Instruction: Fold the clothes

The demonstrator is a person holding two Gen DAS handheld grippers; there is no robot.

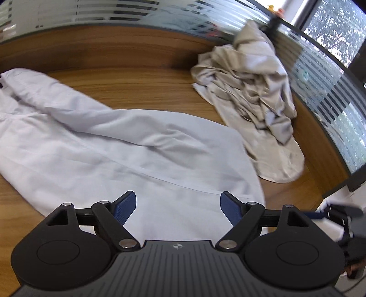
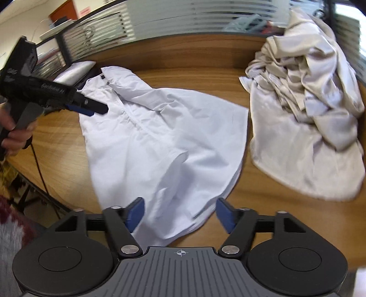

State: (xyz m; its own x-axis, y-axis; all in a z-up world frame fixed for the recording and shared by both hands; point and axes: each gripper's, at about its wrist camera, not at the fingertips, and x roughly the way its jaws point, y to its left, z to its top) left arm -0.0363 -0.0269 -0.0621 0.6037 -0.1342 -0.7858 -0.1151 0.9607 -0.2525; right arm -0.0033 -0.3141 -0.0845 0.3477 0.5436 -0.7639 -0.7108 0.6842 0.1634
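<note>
A white shirt (image 1: 119,146) lies partly folded on the wooden table (image 1: 128,75), its collar end toward the far left. My left gripper (image 1: 178,209) is open above the shirt's near edge, with nothing pinched between its blue pads. In the right wrist view the same white shirt (image 2: 160,141) spreads across the table's middle. My right gripper (image 2: 180,213) is open over the shirt's near hem, its pads clear of the cloth. The left gripper (image 2: 91,108) shows there from the side, held in a hand (image 2: 16,134) over the shirt's left edge.
A crumpled beige garment (image 1: 256,98) is heaped at the right of the table, also seen as a beige pile (image 2: 308,102). Frosted striped glass panels (image 1: 137,13) border the table's far side. A folded pale item (image 2: 75,70) lies at the far left.
</note>
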